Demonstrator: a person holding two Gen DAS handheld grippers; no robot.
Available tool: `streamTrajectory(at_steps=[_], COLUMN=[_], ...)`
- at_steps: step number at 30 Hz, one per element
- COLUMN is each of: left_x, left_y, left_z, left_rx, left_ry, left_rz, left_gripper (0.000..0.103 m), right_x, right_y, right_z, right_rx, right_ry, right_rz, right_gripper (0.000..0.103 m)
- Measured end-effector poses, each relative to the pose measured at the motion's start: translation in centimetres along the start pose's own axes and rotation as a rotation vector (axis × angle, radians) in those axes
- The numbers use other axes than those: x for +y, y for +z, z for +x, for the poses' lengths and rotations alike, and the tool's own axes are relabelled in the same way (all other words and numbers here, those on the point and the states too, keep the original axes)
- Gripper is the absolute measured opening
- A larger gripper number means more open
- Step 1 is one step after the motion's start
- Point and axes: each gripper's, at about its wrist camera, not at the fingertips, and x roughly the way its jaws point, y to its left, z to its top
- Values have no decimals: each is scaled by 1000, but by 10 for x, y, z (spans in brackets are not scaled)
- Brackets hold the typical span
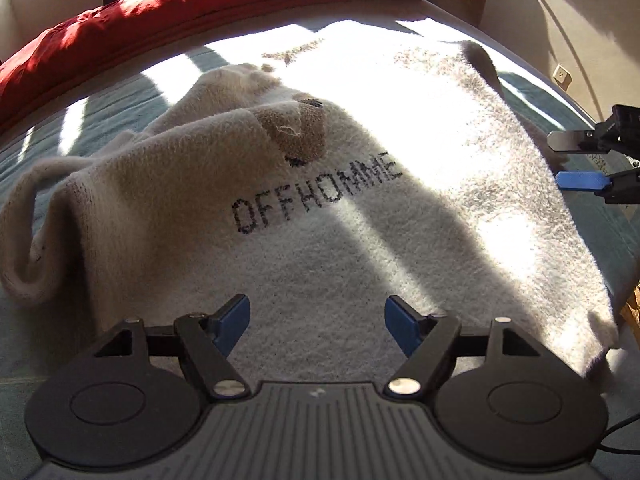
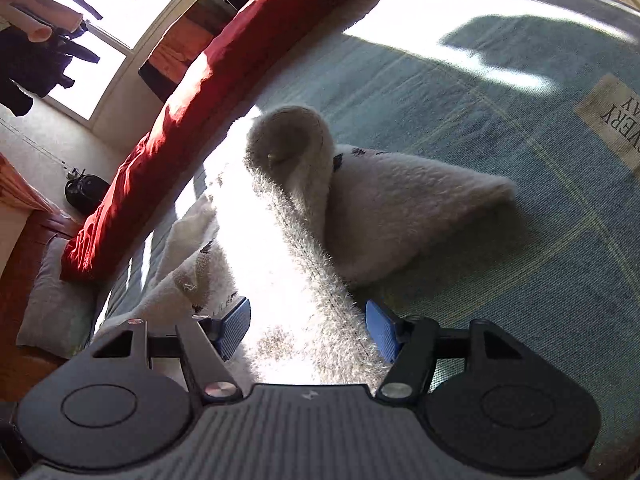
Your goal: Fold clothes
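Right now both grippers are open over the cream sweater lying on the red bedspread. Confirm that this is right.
One thing is wrong: the cream sweater lies on a blue-green bedspread, not a red one. The red cloth is bunched along the far edge of the bed, as the left wrist view shows. The left gripper and the right gripper are both open over the sweater.

L gripper (image 1: pixel 317 322) & R gripper (image 2: pixel 308 326) both pointed steeply down, jaws spread wide, nothing pinched; R at L's 3 o'clock.

Sunlit window (image 2: pixel 104 44), red duvet (image 1: pixel 192 12)
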Motion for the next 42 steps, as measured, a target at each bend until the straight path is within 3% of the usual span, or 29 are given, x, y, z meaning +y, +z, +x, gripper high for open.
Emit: streamTrajectory(at_steps=[4,10,13,18,26,27,28,29,35,42], left_x=[12,23,21,10,-2,-2,-3,-4,-14,-38], left_y=[-12,-32,-30,-25,-20,-19,-17,-16,-8,2], left_z=[22,25,27,21,18,19,20,21,21,21], left_rx=[61,45,51,35,36,41,47,52,42,23], left_ry=[-8,-14,-7,26,39,48,58,68,87,88], left_rz=[-76,-139,-141,-142,-115,-111,-105,-99,-69,9], left_gripper=[75,87,91,91,91,91,91,91,91,91], right_x=[15,2,-6,-31,-92,-97,-100,-101,-93,-92], right_y=[-15,-33,-32,-6,43,47,51,55,89,151], right_z=[25,35,18,-4,37,44,48,48,28,-3], right_rx=[70,124,87,-55,-99,-98,-100,-108,-197,-265], right_ry=[19,-4,4,17,56,65,56,48,11,-82], right_rz=[-43,-13,1,77,312,333,339,334,190,35], right_gripper=[72,72,72,72,69,60,39,28,15,14])
